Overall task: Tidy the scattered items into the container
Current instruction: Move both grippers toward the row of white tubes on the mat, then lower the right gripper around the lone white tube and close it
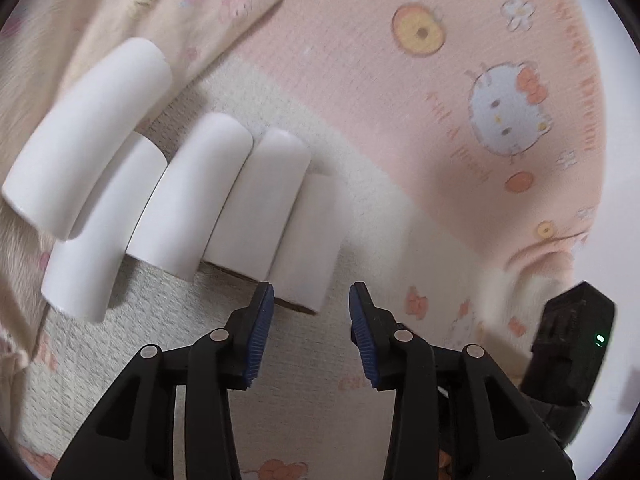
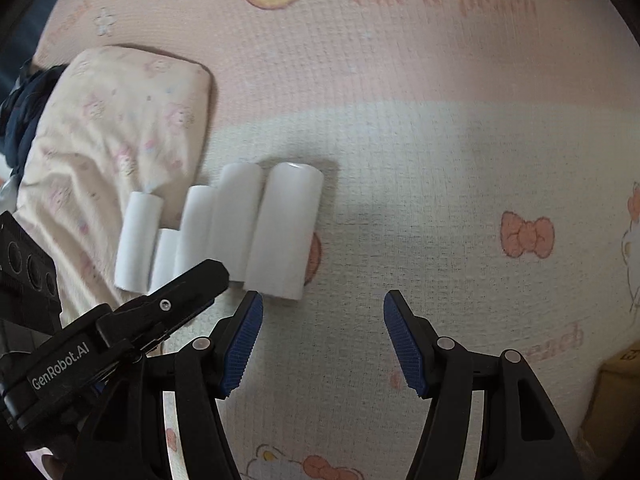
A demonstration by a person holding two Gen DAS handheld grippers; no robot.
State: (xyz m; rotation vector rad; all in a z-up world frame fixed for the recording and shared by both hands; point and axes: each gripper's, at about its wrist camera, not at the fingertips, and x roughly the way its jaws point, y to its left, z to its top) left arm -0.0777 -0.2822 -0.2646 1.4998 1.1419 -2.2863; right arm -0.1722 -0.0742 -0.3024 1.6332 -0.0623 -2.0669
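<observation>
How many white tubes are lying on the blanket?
5 white tubes lie side by side on the bedsheet, the leftmost one against the pillow.

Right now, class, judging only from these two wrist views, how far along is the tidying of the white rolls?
Done: nothing visibly; no container shows in either view. In hand: nothing; the left gripper and right gripper are both open and empty, poised near the row of five white cylindrical rolls. Left: all five rolls lie side by side on the pink and cream cartoon-print bedsheet, beside the pale yellow patterned pillow.
</observation>
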